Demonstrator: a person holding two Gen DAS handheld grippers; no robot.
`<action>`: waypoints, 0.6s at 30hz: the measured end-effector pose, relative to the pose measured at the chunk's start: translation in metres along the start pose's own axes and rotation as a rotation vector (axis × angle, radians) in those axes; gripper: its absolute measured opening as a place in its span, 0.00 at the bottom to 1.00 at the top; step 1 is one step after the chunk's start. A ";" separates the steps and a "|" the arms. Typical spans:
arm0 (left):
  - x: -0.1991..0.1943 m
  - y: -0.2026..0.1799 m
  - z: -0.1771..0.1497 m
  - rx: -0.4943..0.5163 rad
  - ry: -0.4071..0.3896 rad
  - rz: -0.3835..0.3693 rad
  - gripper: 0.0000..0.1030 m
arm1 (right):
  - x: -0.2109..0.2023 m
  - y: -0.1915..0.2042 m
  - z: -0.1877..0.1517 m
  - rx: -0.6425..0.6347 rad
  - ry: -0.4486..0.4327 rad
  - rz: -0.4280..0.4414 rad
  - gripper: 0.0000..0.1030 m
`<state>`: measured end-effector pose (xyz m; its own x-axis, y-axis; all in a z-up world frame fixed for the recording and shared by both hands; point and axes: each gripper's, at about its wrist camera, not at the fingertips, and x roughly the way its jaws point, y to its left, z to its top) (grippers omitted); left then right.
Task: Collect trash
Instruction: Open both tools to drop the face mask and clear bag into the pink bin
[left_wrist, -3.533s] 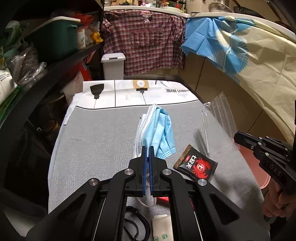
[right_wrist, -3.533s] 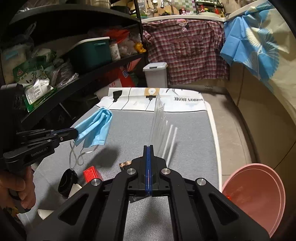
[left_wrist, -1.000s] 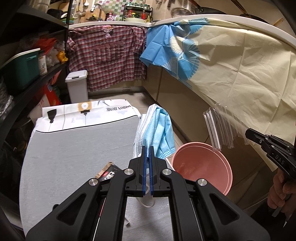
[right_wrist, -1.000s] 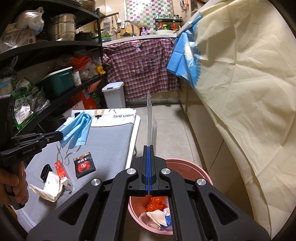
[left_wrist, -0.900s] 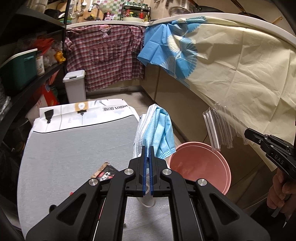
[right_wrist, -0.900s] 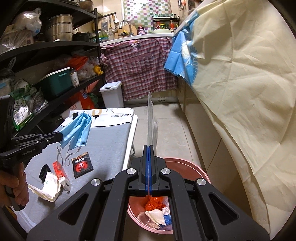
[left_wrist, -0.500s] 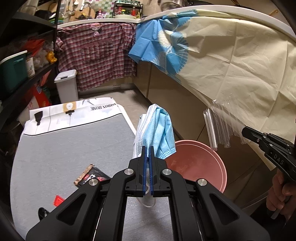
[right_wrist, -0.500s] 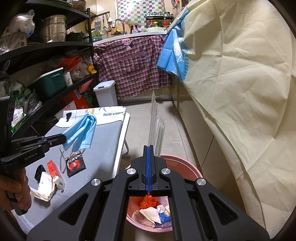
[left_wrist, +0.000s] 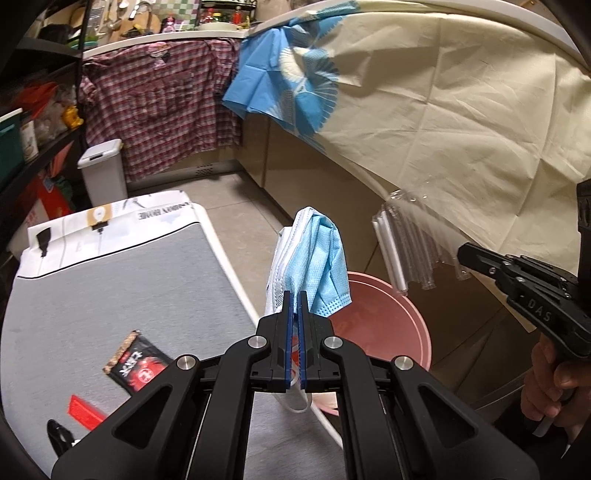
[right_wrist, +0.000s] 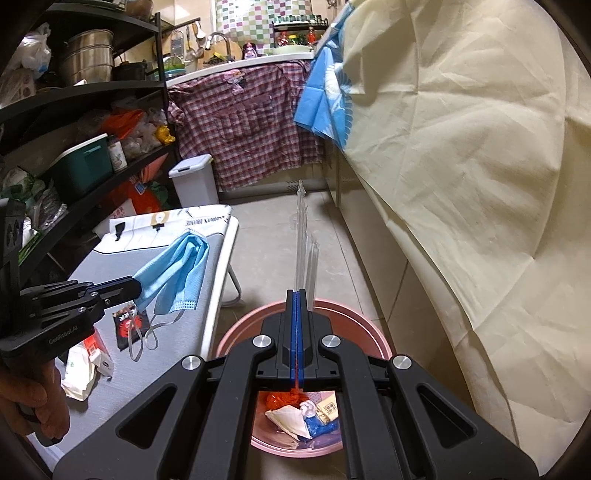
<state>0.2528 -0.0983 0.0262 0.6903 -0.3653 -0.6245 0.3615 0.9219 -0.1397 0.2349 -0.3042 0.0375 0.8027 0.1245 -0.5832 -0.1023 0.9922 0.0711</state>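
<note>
Blue face mask (left_wrist: 317, 258) crumpled, folded, ear loops dangling.

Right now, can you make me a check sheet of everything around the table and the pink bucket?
Surface: grey padded table, white printed end far from the camera.
Job's things: blue face mask and clear plastic sleeve both held up; pink bucket on the floor already holds crumpled trash.
Clutter: black and red sachet, red wrapper, white packet lie on the table.
Grippers: left hand-held gripper shut on the mask; right hand-held gripper shut on the sleeve, above the bucket.
Cables: nothing seen.
Surroundings: black shelves, white lidded bin, checked shirt, cream cloth.
</note>
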 end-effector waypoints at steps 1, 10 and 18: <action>0.002 -0.002 0.000 0.003 0.002 -0.003 0.02 | 0.001 -0.002 0.000 0.002 0.004 -0.003 0.00; 0.022 -0.023 0.001 0.029 0.034 -0.025 0.02 | 0.007 -0.008 -0.004 0.008 0.034 -0.031 0.00; 0.034 -0.038 0.000 0.036 0.070 -0.085 0.17 | 0.014 -0.010 -0.002 0.015 0.055 -0.052 0.02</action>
<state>0.2624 -0.1461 0.0101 0.6113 -0.4307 -0.6639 0.4395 0.8824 -0.1677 0.2456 -0.3129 0.0267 0.7732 0.0730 -0.6299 -0.0524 0.9973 0.0513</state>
